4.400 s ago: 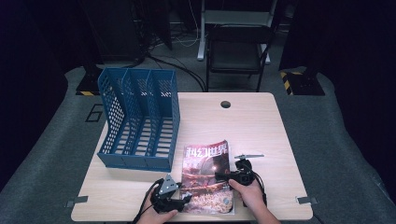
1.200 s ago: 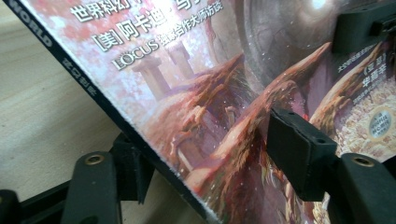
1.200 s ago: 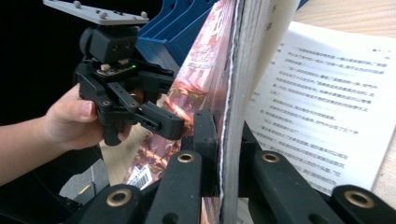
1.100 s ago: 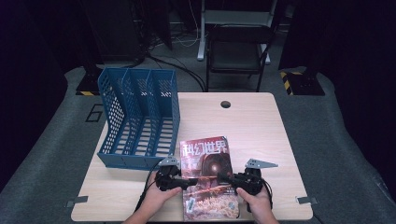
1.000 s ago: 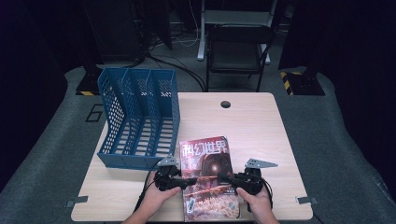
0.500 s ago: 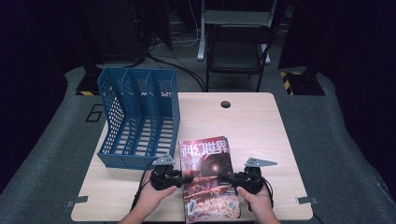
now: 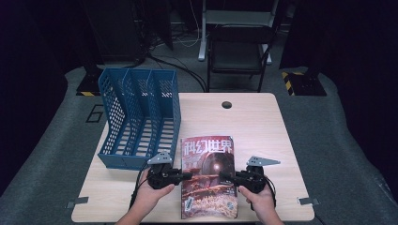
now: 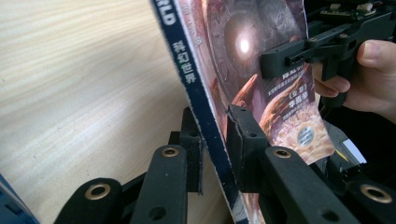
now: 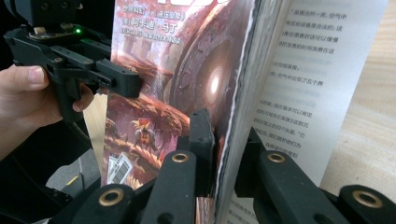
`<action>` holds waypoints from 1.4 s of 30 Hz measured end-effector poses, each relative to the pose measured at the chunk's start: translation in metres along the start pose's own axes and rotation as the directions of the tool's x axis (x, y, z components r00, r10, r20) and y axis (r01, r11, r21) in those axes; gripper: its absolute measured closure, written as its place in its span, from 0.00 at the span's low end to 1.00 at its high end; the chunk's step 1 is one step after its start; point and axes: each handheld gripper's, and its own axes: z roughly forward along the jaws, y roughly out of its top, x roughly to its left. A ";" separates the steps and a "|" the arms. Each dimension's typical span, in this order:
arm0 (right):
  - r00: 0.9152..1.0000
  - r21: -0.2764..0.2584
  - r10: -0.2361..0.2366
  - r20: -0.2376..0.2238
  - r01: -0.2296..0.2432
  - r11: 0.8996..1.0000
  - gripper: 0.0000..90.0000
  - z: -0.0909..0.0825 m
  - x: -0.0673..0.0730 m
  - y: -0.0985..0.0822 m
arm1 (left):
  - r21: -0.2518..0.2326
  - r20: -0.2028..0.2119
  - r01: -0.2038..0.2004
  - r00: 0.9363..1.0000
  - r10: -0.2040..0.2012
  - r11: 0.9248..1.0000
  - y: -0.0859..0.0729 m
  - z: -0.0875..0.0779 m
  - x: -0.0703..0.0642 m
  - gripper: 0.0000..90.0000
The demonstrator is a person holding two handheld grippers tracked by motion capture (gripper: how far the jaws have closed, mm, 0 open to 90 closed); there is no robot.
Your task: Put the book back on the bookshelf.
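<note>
Two hand-held tools — left tool [image 7: 187,176] just clamping the magazine's [image 7: 206,159] spine, right tool [image 7: 224,177] gripping its open edge — above the table [image 7: 263,122].

A light wooden table [image 7: 263,117] bears a blue file rack [image 7: 138,117].

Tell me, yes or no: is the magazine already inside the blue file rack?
No: the magazine sits beside the blue file rack, gripped at both side edges.
</note>
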 end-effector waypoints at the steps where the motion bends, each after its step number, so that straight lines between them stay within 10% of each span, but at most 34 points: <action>1: 1.000 -0.004 -0.009 0.009 0.009 1.000 0.91 -0.001 0.001 0.001 | -0.004 0.000 -0.002 1.000 0.002 1.000 0.001 -0.001 -0.001 0.87; 11: 0.994 -0.037 -0.094 0.056 0.096 0.995 0.94 -0.009 0.010 0.010 | -0.033 -0.034 -0.061 0.998 0.060 0.998 0.008 -0.010 -0.007 0.90; 31: 0.944 -0.082 -0.276 0.181 0.295 0.952 0.95 -0.015 0.034 0.022 | -0.083 -0.099 -0.170 0.982 0.162 0.982 0.019 -0.025 -0.019 0.93; 42: 0.947 -0.073 -0.268 0.178 0.284 0.956 0.95 -0.012 0.031 0.018 | -0.073 -0.111 -0.180 0.979 0.171 0.981 0.014 -0.021 -0.015 0.93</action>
